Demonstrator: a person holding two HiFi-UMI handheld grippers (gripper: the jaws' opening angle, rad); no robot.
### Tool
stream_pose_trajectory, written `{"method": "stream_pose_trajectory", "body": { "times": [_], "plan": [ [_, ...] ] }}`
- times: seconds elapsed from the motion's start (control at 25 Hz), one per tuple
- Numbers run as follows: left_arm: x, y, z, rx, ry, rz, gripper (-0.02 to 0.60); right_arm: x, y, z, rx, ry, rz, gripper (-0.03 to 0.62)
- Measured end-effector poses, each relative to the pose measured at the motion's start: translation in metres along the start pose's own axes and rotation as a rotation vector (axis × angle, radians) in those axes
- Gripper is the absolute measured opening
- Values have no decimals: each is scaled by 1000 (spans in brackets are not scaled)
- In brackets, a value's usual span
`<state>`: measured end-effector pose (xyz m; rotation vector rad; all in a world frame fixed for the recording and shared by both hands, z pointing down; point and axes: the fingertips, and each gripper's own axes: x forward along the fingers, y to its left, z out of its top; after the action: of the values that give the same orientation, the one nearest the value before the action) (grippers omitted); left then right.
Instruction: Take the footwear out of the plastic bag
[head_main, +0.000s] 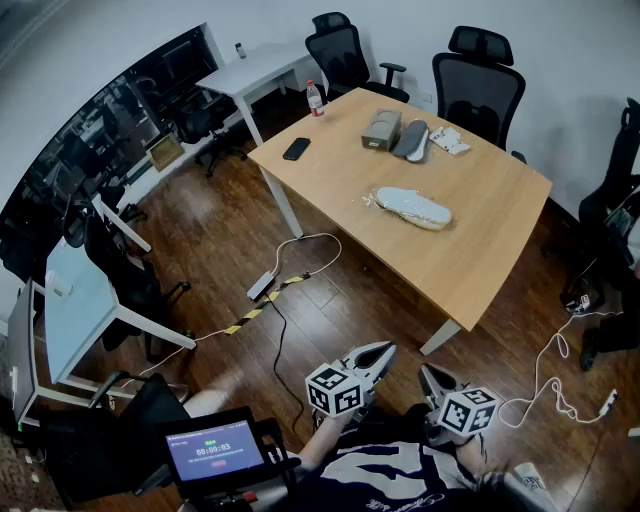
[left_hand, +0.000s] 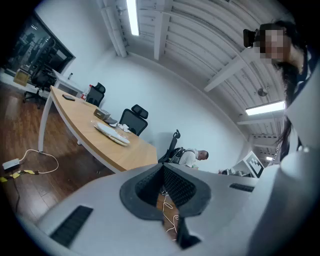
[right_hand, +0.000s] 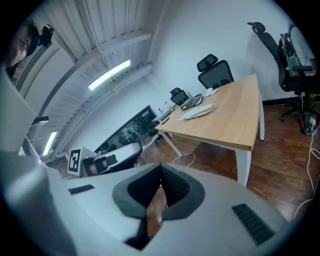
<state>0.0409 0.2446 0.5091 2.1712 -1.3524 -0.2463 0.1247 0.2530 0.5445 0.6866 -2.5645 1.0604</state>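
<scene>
Both pairs of jaws pressed together, nothing between them. We hold left gripper and right gripper low near our body, over floor. Bagged shoe lies on table, straight ahead, well apart from both. Its long axis runs crosswise to us. Neither gripper clearly nearer; we judge we must close in on table first.

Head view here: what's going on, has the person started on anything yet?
Not yet. A person stands back from the wooden table, holding the left tool and right tool low by their body, both shut with nothing between the jaws. The pale footwear in its plastic bag lies untouched on the table, which also holds a box, a phone and a bottle.
</scene>
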Motion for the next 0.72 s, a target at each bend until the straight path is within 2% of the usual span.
{"method": "stream_pose_trajectory", "body": {
  "times": [0.16, 0.4, 0.6, 0.72],
  "plan": [
    [-3, 18, 6, -28, -25, 19, 3, 11, -3, 11, 8, -22, -6, -11],
    [11, 45, 13, -62, -25, 44, 3, 37, -17, 26, 4, 12, 1, -11],
    [31, 79, 39, -53, -37, 80, 3, 79, -36, 65, 4, 8, 43, -11],
    [46, 110, 60, -48, -52, 127, 3, 108, -52, 97, 1, 6, 68, -11]
  ]
}}
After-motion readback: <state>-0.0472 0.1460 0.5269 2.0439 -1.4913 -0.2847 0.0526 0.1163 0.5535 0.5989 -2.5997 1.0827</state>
